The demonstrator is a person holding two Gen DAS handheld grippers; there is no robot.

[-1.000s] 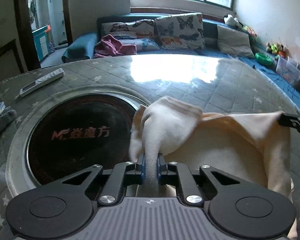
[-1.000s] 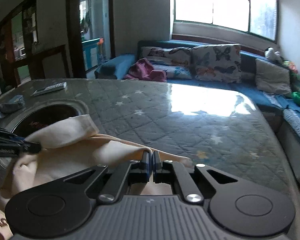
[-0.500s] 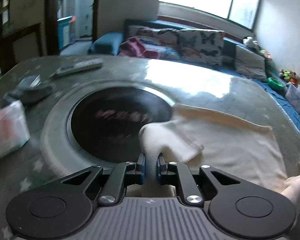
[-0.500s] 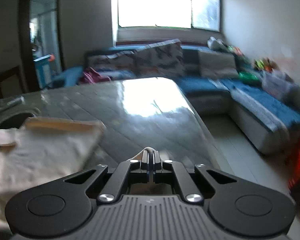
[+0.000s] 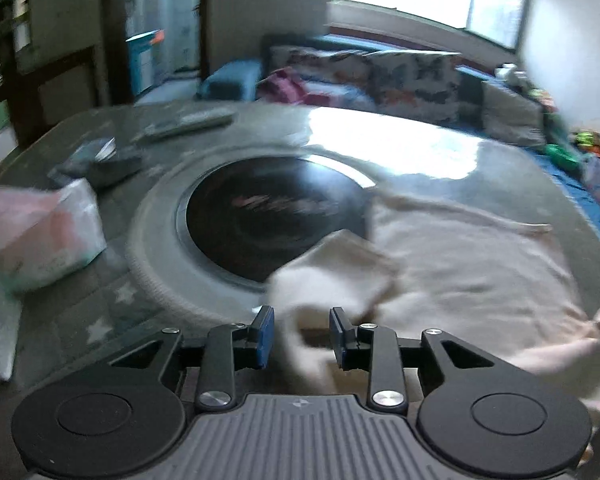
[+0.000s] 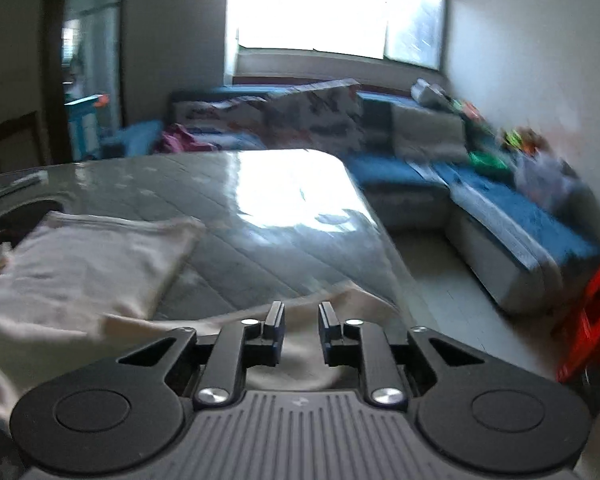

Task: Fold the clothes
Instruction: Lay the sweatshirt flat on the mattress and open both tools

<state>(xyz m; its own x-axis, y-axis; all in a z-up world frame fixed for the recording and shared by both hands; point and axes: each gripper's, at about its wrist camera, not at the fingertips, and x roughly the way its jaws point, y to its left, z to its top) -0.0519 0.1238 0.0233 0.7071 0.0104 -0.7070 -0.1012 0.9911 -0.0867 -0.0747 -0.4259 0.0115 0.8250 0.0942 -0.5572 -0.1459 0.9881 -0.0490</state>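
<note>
A cream garment [image 5: 460, 268] lies spread on the grey quilted table [image 5: 440, 152], its left sleeve over the rim of the round black cooktop [image 5: 268, 216]. My left gripper [image 5: 302, 318] is open; a strip of the sleeve lies loose between its jaws. In the right wrist view the garment [image 6: 80, 264] lies at the left, and its right sleeve [image 6: 300, 352] runs under my right gripper [image 6: 301, 314], which is open with cloth between the jaws at the table's right corner.
A tissue pack [image 5: 48, 236], a dark cloth [image 5: 100, 164] and a remote [image 5: 192, 124] sit on the table's left side. A blue sofa [image 6: 480, 200] with cushions stands beyond the table. A red crate [image 6: 596, 312] is on the floor at the right.
Both grippers were shut on the garment's sleeves and have opened, letting the cloth go. The garment was pulled toward me and now lies flat on the table.
</note>
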